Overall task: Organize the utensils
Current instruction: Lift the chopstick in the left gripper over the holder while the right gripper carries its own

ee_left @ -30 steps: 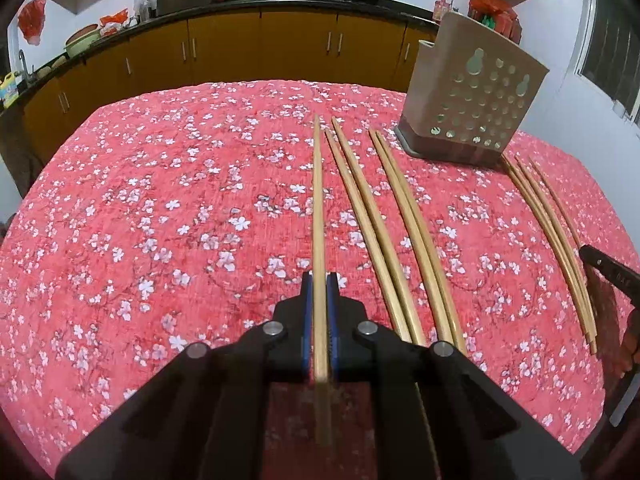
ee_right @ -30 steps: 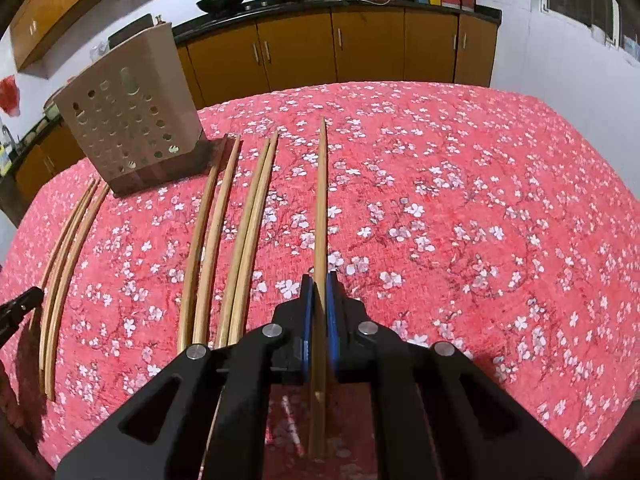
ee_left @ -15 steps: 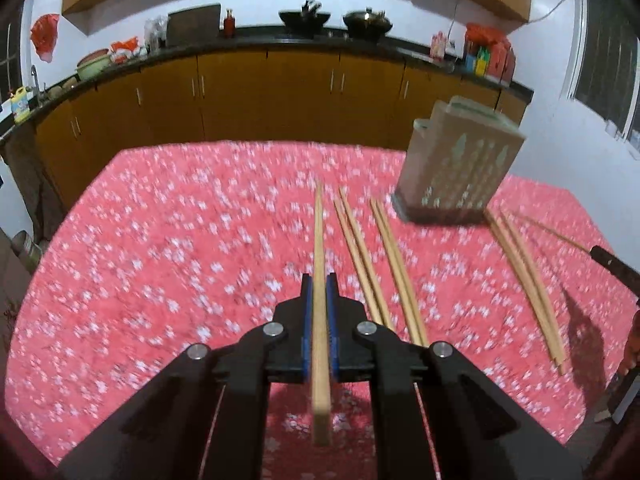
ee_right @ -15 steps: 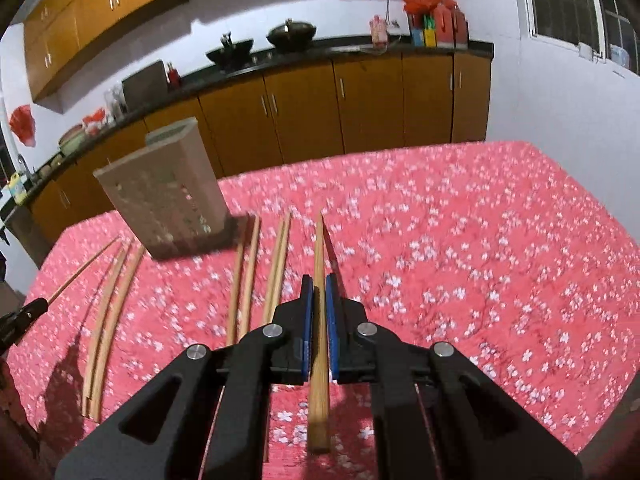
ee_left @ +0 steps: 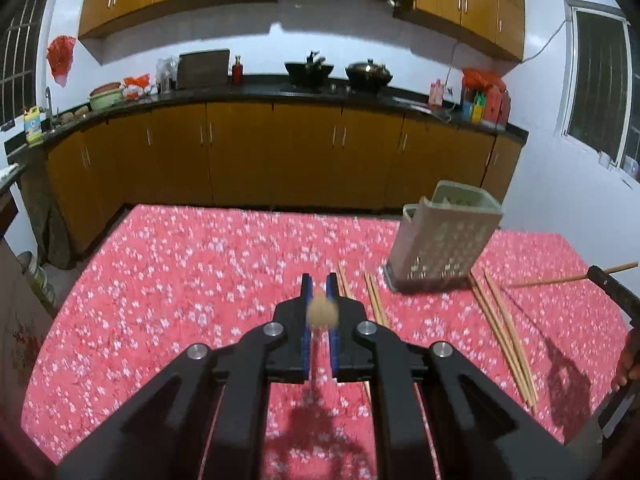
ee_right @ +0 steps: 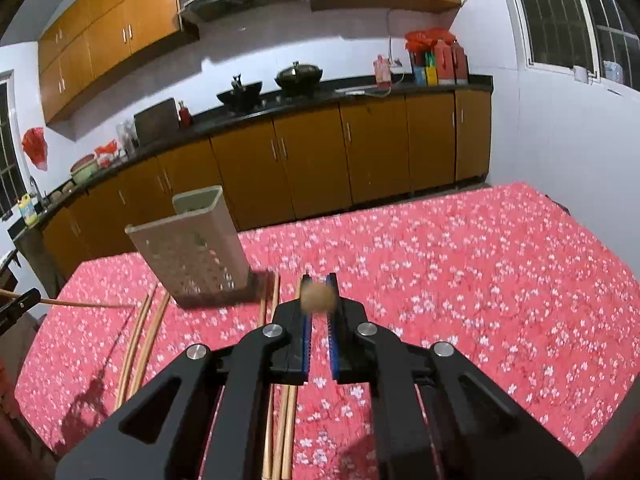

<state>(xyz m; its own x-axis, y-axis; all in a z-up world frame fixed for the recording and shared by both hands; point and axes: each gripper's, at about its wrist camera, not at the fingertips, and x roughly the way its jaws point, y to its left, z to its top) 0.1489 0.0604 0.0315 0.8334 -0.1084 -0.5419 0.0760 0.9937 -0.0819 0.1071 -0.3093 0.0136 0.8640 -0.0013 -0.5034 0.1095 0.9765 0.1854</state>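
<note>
Chopsticks clamped one per gripper, raised clear of the table, holder not yet reached

Left gripper [ee_left: 319, 290] is closed on one chopstick [ee_left: 322, 312], seen end-on and blurred; right gripper [ee_right: 318, 289] is closed on a second chopstick [ee_right: 318, 299], likewise end-on; each stick is judged light, stiff and smooth, liable to pivot or slip between the pads, so a hold near mid-length looks steadier than one at the tip; perforated utensil holder [ee_left: 444, 240] stands upright on the red floral tablecloth [ee_left: 180, 264], between the two grippers; loose chopsticks [ee_left: 502, 328] lie flat beside the holder on both sides, near its base; the holder's near wall and narrow mouth obstruct a level approach, so entry from above is judged necessary
</note>
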